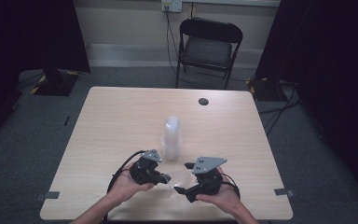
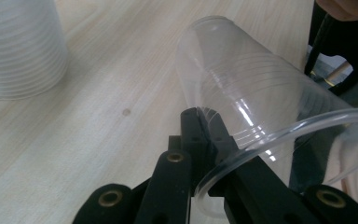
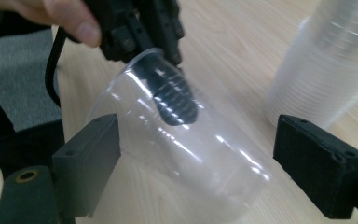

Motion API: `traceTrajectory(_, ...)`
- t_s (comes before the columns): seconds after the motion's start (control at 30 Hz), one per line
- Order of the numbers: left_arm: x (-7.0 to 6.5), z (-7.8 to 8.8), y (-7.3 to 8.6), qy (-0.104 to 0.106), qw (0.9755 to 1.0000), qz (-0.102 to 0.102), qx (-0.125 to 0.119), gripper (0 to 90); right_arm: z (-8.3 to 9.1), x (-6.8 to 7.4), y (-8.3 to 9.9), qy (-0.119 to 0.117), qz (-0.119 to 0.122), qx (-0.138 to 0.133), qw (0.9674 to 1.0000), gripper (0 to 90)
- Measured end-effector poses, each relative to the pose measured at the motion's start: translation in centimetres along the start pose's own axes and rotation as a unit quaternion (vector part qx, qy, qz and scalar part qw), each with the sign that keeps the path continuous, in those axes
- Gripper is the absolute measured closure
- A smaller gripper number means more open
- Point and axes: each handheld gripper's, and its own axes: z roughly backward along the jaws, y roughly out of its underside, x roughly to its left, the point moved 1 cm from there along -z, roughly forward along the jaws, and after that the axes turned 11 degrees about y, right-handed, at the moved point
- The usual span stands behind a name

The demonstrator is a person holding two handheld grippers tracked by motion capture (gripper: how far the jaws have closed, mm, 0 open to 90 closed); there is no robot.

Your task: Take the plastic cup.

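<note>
I see my left gripper pinching the rim of one clear plastic cup, one jaw inside and one outside. The cup lies tilted between both grippers. My right gripper stands wide open around the cup's base, not touching it. The stack of clear plastic cups stands at 12 o'clock from them on the light wooden table.

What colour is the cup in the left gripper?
Clear, see-through plastic cup; best in the left gripper view.
</note>
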Motion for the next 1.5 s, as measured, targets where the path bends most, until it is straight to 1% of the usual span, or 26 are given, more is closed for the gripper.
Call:
traceTrajectory(0.03, 0.0, 0.0, 0.0, -0.008, 1.0000, 0.001, -0.003, 89.7, -0.1, 0.2, -0.1, -0.001, 0.008, 0.002, 1.0000, 14.3)
traceTrajectory(0.07, 0.1, 0.1, 0.0, 0.000, 1.0000, 0.004, -0.003, 89.8, -0.3, 0.6, -0.2, -0.003, 0.019, 0.003, 0.9998, 14.3)
traceTrajectory(0.13, 0.2, 0.1, 0.0, -0.002, 1.0000, 0.007, -0.007, 89.7, -0.3, 0.7, -0.2, -0.004, 0.022, 0.003, 0.9997, 14.2)
traceTrajectory(0.17, 0.2, 0.2, 0.0, 0.000, 0.9999, 0.013, -0.011, 89.7, -0.5, 0.9, -0.2, -0.001, 0.030, 0.008, 0.9995, 14.0)
traceTrajectory(0.2, 0.4, 0.5, 0.0, -0.004, 0.9996, 0.017, -0.023, 89.7, -0.6, 1.0, -0.2, -0.001, 0.033, 0.008, 0.9994, 13.4)
traceTrajectory(0.3, 0.5, 0.5, 0.0, -0.005, 0.9994, 0.024, -0.025, 89.8, -0.8, 1.1, -0.2, 0.007, 0.041, 0.005, 0.9991, 13.1)
traceTrajectory(0.43, 0.7, 0.6, 0.0, -0.003, 0.9993, 0.034, -0.019, 89.8, -1.3, 1.4, -0.1, 0.016, 0.067, 0.014, 0.9975, 11.3)
traceTrajectory(0.47, 0.8, 0.5, 0.0, 0.002, 0.9988, 0.043, -0.026, 89.8, -1.6, 1.6, -0.1, 0.018, 0.075, 0.018, 0.9969, 9.9)
traceTrajectory(0.57, 0.8, 0.4, -0.1, 0.010, 0.9984, 0.049, -0.026, 89.7, -2.0, 1.8, -0.1, 0.019, 0.080, 0.026, 0.9963, 9.5)
traceTrajectory(0.63, 0.8, 0.3, -0.3, 0.027, 0.9974, 0.056, -0.035, 89.4, -2.3, 2.0, -0.2, 0.018, 0.086, 0.029, 0.9957, 9.5)
traceTrajectory(0.67, 0.7, 0.2, -0.3, 0.029, 0.9973, 0.057, -0.035, 89.6, -2.5, 2.2, -0.2, 0.019, 0.090, 0.031, 0.9953, 9.3)
traceTrajectory(0.77, 0.5, 0.0, -0.5, 0.024, 0.9974, 0.061, -0.030, 88.8, -2.9, 2.4, -0.2, 0.021, 0.095, 0.037, 0.9946, 10.3)
traceTrajectory(0.8, 0.6, 0.0, -0.5, 0.031, 0.9969, 0.064, -0.033, 88.5, -3.0, 2.5, -0.2, 0.019, 0.093, 0.037, 0.9948, 11.2)
traceTrajectory(0.9, 0.7, -0.1, -0.4, 0.032, 0.9963, 0.071, -0.037, 88.4, -3.2, 2.7, -0.2, 0.024, 0.096, 0.036, 0.9944, 12.8)
traceTrajectory(0.93, 0.7, -0.1, -0.4, 0.027, 0.9966, 0.071, -0.034, 88.5, -3.2, 2.7, -0.2, 0.028, 0.099, 0.037, 0.9940, 12.8)
traceTrajectory(1.03, 0.7, -0.3, -0.5, 0.031, 0.9964, 0.072, -0.032, 88.4, -3.4, 2.9, -0.1, 0.032, 0.102, 0.039, 0.9935, 13.3)
traceTrajectory(1.07, 0.6, -0.4, -0.5, 0.030, 0.9966, 0.071, -0.029, 88.5, -3.4, 3.0, -0.1, 0.032, 0.102, 0.039, 0.9935, 13.9)
traceTrajectory(1.13, 0.6, -0.5, -0.6, 0.036, 0.9964, 0.071, -0.028, 88.4, -3.4, 3.1, -0.2, 0.030, 0.105, 0.035, 0.9934, 15.5)
traceTrajectory(1.17, 0.5, -0.6, -0.7, 0.033, 0.9965, 0.071, -0.029, 88.2, -3.4, 3.3, -0.3, 0.028, 0.104, 0.034, 0.9936, 16.6)
traceTrajectory(1.2, 0.6, -0.6, -0.7, 0.036, 0.9965, 0.070, -0.027, 88.1, -3.4, 3.4, -0.4, 0.029, 0.107, 0.032, 0.9934, 18.3)
traceTrajectory(1.27, 0.7, -0.7, -0.7, 0.035, 0.9966, 0.071, -0.026, 88.0, -3.4, 3.6, -0.5, 0.028, 0.111, 0.026, 0.9931, 20.9)
traceTrajectory(1.3, 0.6, -0.8, -0.7, 0.032, 0.9965, 0.073, -0.025, 88.1, -3.3, 3.7, -0.6, 0.028, 0.109, 0.026, 0.9933, 21.5)
traceTrajectory(1.33, 0.6, -0.9, -0.7, 0.031, 0.9969, 0.070, -0.020, 88.0, -3.3, 3.8, -0.6, 0.028, 0.110, 0.025, 0.9932, 21.7)
traceTrajectory(1.4, 0.6, -1.1, -0.7, 0.032, 0.9966, 0.074, -0.019, 88.3, -3.4, 3.8, -0.6, 0.027, 0.109, 0.024, 0.9933, 22.6)
traceTrajectory(1.43, 0.5, -1.2, -0.8, 0.027, 0.9969, 0.073, -0.015, 88.3, -3.5, 3.8, -0.6, 0.030, 0.110, 0.024, 0.9932, 23.0)
traceTrajectory(1.5, 0.4, -1.4, -0.9, 0.032, 0.9968, 0.072, -0.011, 88.2, -3.5, 4.0, -0.6, 0.030, 0.110, 0.023, 0.9932, 23.4)
